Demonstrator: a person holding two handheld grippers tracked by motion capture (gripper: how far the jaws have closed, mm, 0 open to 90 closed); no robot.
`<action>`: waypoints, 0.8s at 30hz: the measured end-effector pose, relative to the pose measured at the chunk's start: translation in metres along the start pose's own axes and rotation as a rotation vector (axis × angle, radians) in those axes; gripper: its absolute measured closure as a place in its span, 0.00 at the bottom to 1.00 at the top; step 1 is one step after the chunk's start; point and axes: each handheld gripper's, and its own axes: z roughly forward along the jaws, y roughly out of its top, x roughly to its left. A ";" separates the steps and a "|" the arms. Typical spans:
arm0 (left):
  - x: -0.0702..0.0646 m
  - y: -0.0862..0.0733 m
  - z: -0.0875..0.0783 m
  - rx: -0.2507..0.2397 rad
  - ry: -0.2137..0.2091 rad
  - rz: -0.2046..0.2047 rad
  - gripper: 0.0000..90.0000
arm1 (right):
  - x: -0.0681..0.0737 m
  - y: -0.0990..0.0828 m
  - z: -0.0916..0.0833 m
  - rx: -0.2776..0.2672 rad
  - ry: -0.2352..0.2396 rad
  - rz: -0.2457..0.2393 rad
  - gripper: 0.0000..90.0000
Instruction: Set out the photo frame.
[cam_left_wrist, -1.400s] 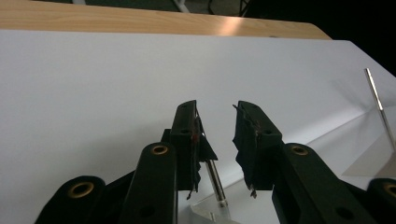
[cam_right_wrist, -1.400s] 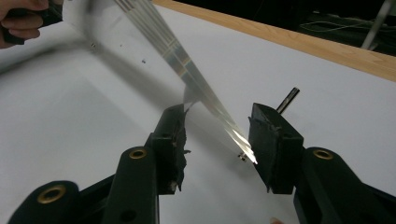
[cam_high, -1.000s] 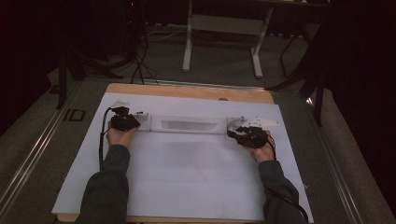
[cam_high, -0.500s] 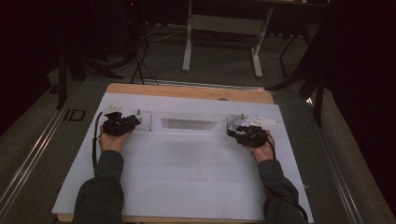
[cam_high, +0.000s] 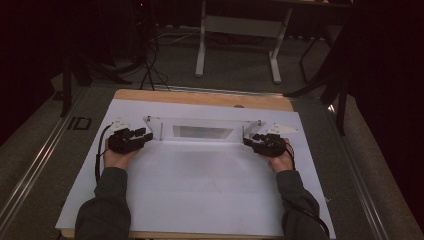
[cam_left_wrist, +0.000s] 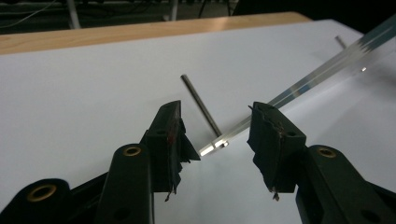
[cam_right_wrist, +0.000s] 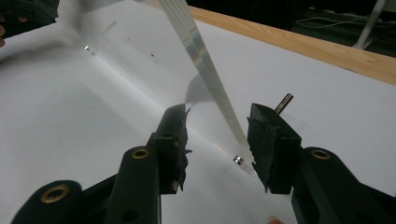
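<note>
At the left we hold the left gripper (cam_high: 143, 137) just off the left end of the clear acrylic panel (cam_high: 205, 131), which stands on edge across the far part of the white sheet (cam_high: 200, 185) covering the wooden table (cam_high: 200, 97). In the left gripper view the jaws stand wide and have just been opening; the panel's bright edge (cam_left_wrist: 299, 86) runs in between the pads without either one pressing on it, and a thin metal rod (cam_left_wrist: 201, 105) slants up from the sheet at that corner, seemingly a leg or prop, though we cannot tell how it is fixed. So on this side we judge that we are letting go of the panel, or resetting our hold on it. Moving to the middle, the panel shows a paler rectangular window and appears to lean slightly on its pins. At the right, the right gripper (cam_high: 250, 141) sits at the panel's other end, also wide; in the right gripper view the panel edge (cam_right_wrist: 205, 60) passes between the pads and lies close to the right-hand pad, but we cannot see it clamped. A second metal pin (cam_right_wrist: 284, 102) pokes up beyond that jaw. The next move, as we read it, calls for checking that the panel stands steady before drawing either gripper clear, and for backing straight out so no pad clips an edge or a pin.
</note>
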 end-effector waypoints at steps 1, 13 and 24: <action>0.000 0.000 0.000 0.000 0.000 0.000 0.58 | 0.000 0.000 0.000 0.000 0.000 0.000 0.64; -0.012 -0.002 -0.002 0.006 -0.010 0.081 0.50 | 0.000 0.000 0.000 0.000 -0.001 0.003 0.64; -0.030 0.011 0.010 -0.027 0.007 0.158 0.47 | -0.001 0.001 0.001 -0.003 -0.010 0.011 0.64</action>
